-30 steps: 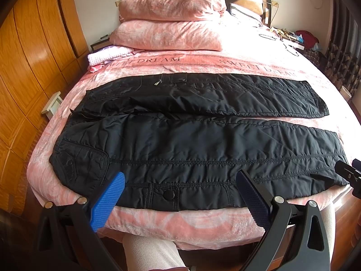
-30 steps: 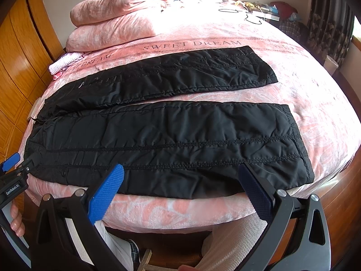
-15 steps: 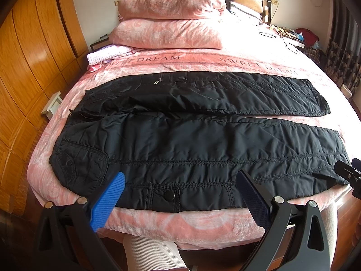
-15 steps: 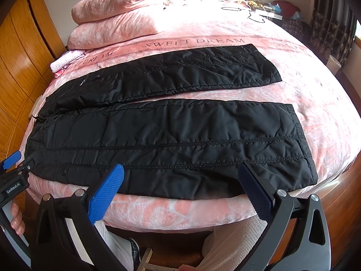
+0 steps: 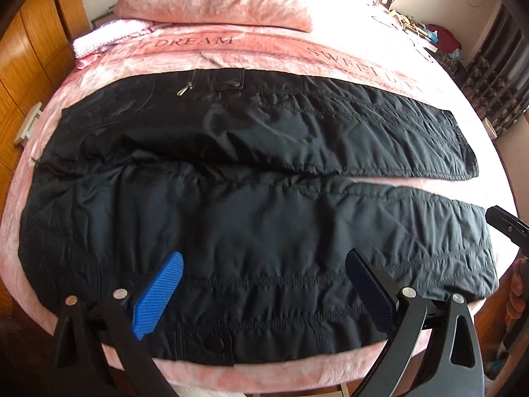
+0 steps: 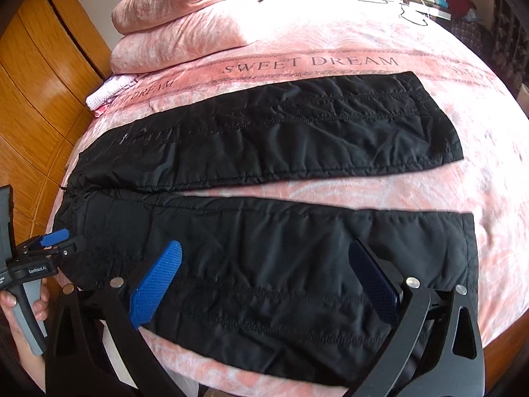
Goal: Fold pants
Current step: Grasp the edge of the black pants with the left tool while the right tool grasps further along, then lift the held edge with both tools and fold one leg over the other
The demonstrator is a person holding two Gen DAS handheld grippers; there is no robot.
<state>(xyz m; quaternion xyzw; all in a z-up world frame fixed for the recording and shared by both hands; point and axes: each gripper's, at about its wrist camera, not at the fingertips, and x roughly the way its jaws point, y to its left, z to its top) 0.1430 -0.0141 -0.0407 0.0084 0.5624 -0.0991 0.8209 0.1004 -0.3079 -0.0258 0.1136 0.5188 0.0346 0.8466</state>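
Now both grippers hover wide apart over the near leg, nothing clamped.
Black padded pants (image 5: 251,218) lie spread flat across the pink bed (image 6: 330,49), legs splayed; left gripper (image 5: 264,278) near the waist end, right gripper (image 6: 267,264) toward the cuff, likely to fold that leg over.

A bedroom in a home: a wide bed under a pink velvety bedspread (image 6: 330,33) printed with "SWEET DREAM", two stacked pink pillows (image 6: 175,29) at its head, glossy orange-brown wooden wardrobe doors (image 6: 36,99) alongside (panelled), and dark patterned curtains (image 5: 489,82) by a cluttered bedside surface.
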